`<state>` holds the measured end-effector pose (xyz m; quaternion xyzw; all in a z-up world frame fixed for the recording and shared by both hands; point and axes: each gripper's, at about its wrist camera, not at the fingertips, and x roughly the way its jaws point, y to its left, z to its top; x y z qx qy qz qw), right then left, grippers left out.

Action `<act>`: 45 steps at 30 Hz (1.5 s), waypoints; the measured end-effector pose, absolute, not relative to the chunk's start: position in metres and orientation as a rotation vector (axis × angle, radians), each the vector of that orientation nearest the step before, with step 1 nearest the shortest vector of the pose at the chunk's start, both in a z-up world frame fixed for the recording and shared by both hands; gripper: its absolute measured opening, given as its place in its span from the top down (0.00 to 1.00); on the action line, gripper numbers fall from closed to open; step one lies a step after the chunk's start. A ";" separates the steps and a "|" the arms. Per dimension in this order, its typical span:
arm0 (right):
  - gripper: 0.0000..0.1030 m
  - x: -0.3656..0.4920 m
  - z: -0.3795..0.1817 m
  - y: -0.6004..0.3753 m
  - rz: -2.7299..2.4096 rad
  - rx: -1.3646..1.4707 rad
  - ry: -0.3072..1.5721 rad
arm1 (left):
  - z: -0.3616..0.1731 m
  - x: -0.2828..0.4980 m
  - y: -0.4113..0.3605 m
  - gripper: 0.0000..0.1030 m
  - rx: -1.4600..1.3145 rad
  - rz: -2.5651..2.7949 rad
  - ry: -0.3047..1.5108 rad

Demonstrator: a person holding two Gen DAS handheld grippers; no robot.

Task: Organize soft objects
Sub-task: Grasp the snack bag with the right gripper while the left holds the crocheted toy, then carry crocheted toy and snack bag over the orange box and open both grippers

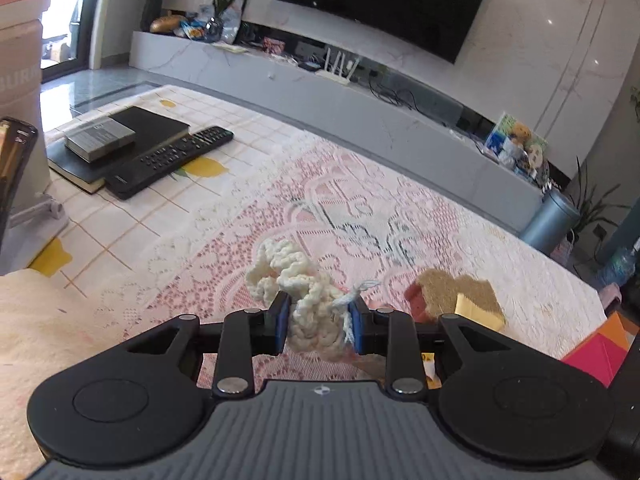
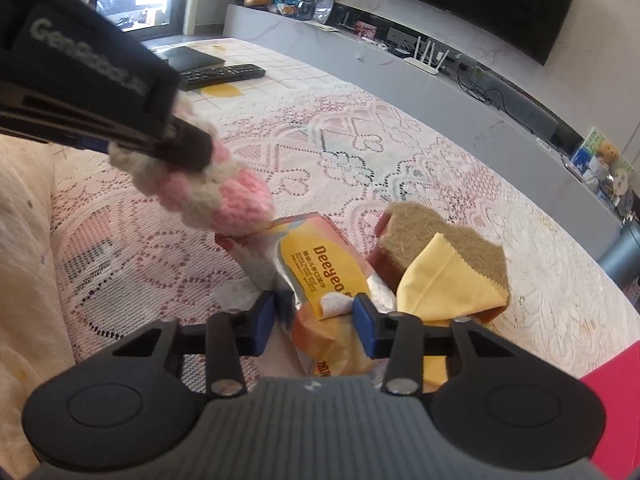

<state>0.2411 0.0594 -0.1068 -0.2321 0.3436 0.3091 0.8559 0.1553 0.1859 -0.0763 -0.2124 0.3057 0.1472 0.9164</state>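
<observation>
Crocheted yarn (image 1: 304, 304), cream with pink, sits low in the middle of the left wrist view, pinched between the blue pads of the left gripper (image 1: 319, 322) and held above the lace tablecloth (image 1: 240, 240). In the right wrist view the same gripper reaches in from the upper left with the yarn piece hanging from its tip. Low in that view, the right gripper (image 2: 314, 320) has its pads on either side of an orange snack packet (image 2: 320, 264); whether they press on the packet I cannot tell. Just right of the packet lie a brown scouring sponge (image 2: 436, 232) and a yellow cloth (image 2: 444, 280) overlapping it. A black remote (image 1: 172, 160) and a book (image 1: 152, 124) lie at the upper left.
</observation>
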 end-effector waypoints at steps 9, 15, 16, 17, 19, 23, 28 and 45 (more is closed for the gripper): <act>0.87 0.235 -0.084 0.044 0.613 -0.360 0.700 | -0.072 0.153 0.187 0.67 -0.434 0.310 0.607; 0.91 0.225 -0.063 0.023 0.597 -0.218 0.734 | -0.069 0.150 0.189 0.67 -0.450 0.308 0.594; 0.91 0.224 -0.060 0.019 0.600 -0.193 0.738 | -0.068 0.149 0.189 0.67 -0.451 0.311 0.598; 0.91 0.222 -0.056 0.015 0.603 -0.168 0.745 | -0.067 0.147 0.190 0.67 -0.457 0.309 0.602; 0.92 0.217 -0.048 0.009 0.603 -0.144 0.738 | -0.065 0.144 0.187 0.67 -0.454 0.299 0.611; 0.92 0.202 -0.032 -0.002 0.598 -0.124 0.711 | -0.058 0.134 0.169 0.67 -0.392 0.249 0.613; 0.92 0.182 -0.013 -0.026 0.573 -0.072 0.676 | -0.045 0.118 0.142 0.67 -0.325 0.186 0.594; 0.92 0.149 0.081 -0.141 0.415 -0.096 0.458 | 0.038 0.116 0.036 0.67 -0.179 -0.101 0.445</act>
